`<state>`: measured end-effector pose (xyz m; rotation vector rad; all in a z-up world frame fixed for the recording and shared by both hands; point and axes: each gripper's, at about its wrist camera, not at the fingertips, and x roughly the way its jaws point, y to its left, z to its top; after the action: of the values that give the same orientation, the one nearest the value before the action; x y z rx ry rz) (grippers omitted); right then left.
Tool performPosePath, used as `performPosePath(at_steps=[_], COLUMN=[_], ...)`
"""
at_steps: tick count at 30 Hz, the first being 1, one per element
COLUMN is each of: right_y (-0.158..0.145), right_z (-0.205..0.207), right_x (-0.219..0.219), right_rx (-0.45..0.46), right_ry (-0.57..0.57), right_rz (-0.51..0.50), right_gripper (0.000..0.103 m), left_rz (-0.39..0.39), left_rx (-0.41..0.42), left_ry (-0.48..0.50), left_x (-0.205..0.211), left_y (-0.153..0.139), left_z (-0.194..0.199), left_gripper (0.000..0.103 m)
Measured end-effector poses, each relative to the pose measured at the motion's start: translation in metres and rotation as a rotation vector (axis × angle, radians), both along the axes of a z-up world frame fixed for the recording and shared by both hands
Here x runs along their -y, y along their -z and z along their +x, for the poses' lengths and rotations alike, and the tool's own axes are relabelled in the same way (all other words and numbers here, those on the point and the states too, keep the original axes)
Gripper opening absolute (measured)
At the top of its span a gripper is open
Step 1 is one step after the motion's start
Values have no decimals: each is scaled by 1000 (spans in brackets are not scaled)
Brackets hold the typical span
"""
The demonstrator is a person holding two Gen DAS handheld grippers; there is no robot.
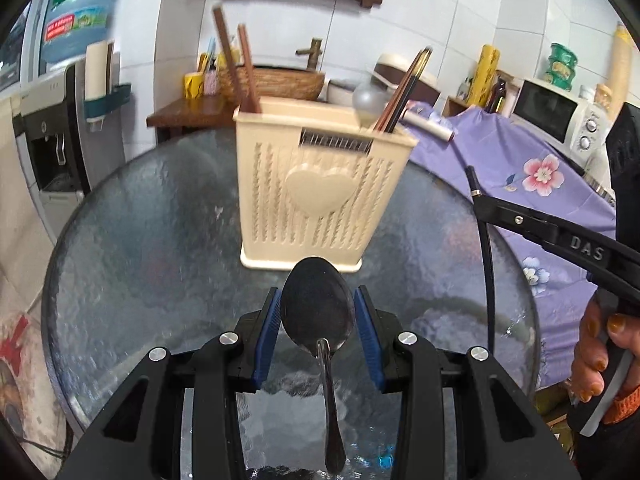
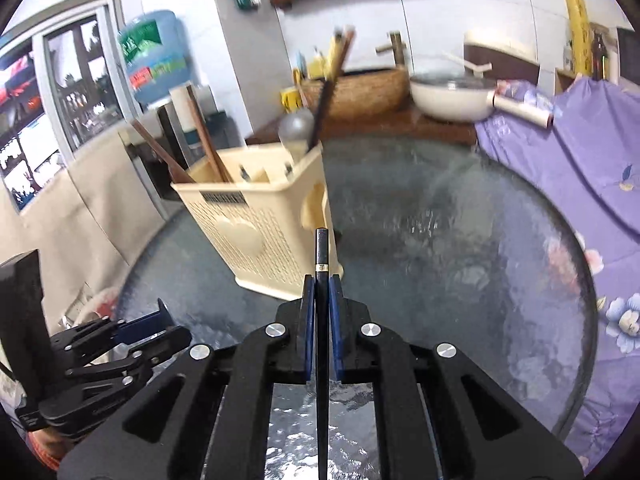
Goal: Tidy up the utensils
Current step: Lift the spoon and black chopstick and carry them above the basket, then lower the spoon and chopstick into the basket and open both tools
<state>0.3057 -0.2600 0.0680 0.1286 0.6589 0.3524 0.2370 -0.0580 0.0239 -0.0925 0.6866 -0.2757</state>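
Both grippers are loaded and face the cream utensil holder (image 1: 316,184) on the glass table (image 1: 160,240), so the step in hand looks like carrying items to it. The left gripper (image 1: 318,320) has its blue pads closed against the bowl of a metal spoon (image 1: 318,308), just in front of the holder's base. The right gripper (image 2: 322,308) is clamped tight on a black chopstick (image 2: 322,256), near the holder's right corner. Next, each piece likely needs lifting above the rim and lowering into a compartment beside the chopsticks already standing there (image 1: 240,68).
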Motion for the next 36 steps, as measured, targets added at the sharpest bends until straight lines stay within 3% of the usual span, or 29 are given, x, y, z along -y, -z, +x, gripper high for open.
performPosePath(at_steps=[9, 21, 28, 32, 36], right_y=[-51, -95, -150, -199, -227], right_z=[-32, -33, -18, -13, -4], right_x=[12, -4, -12, -18, -23], right_rx=[91, 157, 199, 302, 378], right_ry=[-34, -80, -112, -89, -59], right_rz=[77, 31, 42, 37, 40], right_gripper=[8, 8, 8, 8, 8], left_rz=[-34, -20, -40, -52, -38], left_rx=[59, 106, 174, 241, 287], left_ry=[60, 105, 85, 47, -13], left_x=[3, 4, -5, -10, -9], left_y=[-40, -79, -137, -177, -199], left_z=[-7, 2, 24, 38, 54], left_gripper=[37, 36, 36, 36, 36])
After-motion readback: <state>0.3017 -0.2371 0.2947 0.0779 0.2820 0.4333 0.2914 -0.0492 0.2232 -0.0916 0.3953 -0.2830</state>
